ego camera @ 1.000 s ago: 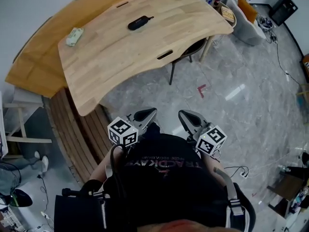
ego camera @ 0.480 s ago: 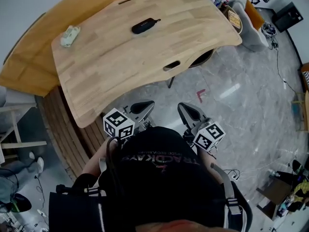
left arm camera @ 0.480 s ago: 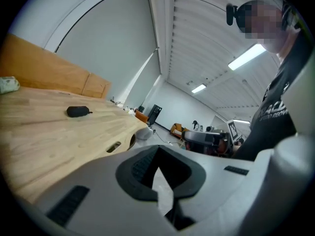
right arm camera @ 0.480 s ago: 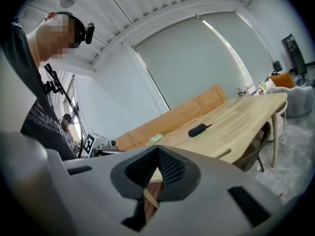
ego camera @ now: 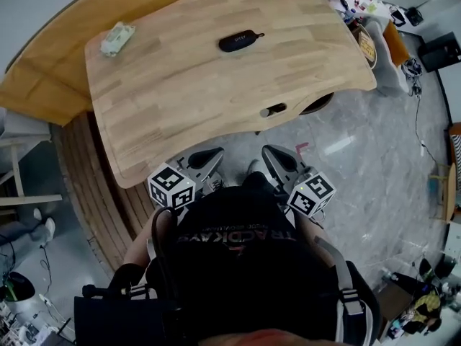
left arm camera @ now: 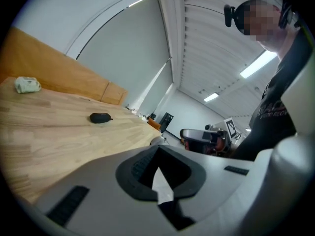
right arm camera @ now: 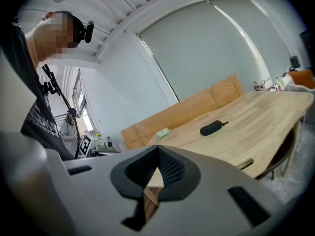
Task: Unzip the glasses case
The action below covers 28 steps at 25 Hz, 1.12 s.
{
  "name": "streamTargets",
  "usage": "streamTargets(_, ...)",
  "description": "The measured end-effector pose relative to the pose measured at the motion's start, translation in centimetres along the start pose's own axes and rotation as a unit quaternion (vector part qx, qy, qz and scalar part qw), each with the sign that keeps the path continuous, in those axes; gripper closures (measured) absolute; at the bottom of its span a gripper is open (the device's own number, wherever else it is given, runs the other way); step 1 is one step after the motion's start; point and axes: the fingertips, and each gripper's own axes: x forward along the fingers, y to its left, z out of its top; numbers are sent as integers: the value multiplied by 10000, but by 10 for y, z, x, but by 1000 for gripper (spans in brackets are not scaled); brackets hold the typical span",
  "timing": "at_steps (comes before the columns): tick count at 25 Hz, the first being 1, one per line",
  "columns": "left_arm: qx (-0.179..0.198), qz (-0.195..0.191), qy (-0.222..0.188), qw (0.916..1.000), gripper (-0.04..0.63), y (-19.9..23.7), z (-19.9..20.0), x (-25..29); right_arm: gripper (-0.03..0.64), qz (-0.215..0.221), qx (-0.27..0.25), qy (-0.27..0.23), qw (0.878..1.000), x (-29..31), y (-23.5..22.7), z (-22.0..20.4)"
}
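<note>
A black zipped glasses case lies on the pale wooden table, towards its far side; it also shows small in the left gripper view and in the right gripper view. My left gripper and right gripper hang side by side near my chest, off the table's near edge and well short of the case. Both are shut with nothing between the jaws, as the left gripper and right gripper views show.
A pale green packet lies at the table's far left corner. A wooden bench runs behind and left of the table. A chair is tucked under the right end. Cluttered desks and cables stand at the far right on the grey floor.
The table and case have drawn nearer and shifted right in the head view as I move towards them. Both grippers stay shut and held in front of my chest.
</note>
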Motion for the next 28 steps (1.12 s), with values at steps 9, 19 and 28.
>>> streamTargets(9,-6,771,-370,9963,594,38,5,-4,606,752,-336,300,9962,49,-19,18)
streamTargets(19,-167,1257,-724,9893,594,49,68,51,606,1211,-613,490,9895,78,-85,82)
streamTargets(28,-277,1862,-809,9788,594,69,82,86,606,1488,-664,802,9834,111,-150,102)
